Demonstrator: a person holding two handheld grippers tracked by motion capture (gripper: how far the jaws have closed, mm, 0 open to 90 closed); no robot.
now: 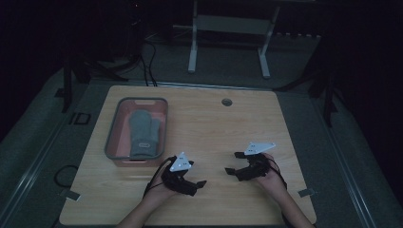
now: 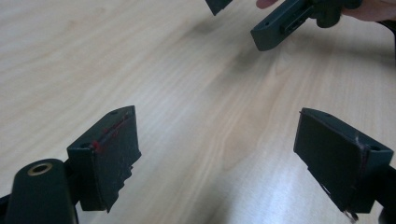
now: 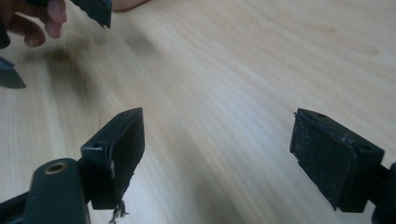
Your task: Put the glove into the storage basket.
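Observation:
A pink basket with a grey rim [image 1: 110, 137] stands on the left part of the wooden table [image 1: 214, 123], and a pair of grey mittens [image 1: 144, 133] lies inside it. My left gripper [image 1: 198, 178] rests low near the front edge, right of the basket, its jaws wide apart with nothing between them [image 2: 217, 154]. My right gripper [image 1: 233, 163] faces it from the right, also open and empty [image 3: 217, 154]. The two grippers point toward each other, a short gap apart. The right gripper's fingers [image 2: 275, 30] show at the top of the left gripper view.
A round cable hole [image 1: 226, 102] sits near the table's far edge. Beyond the table stand white stand legs [image 1: 192, 47] and dark cables on the floor. Bare wood lies between and beyond the grippers.

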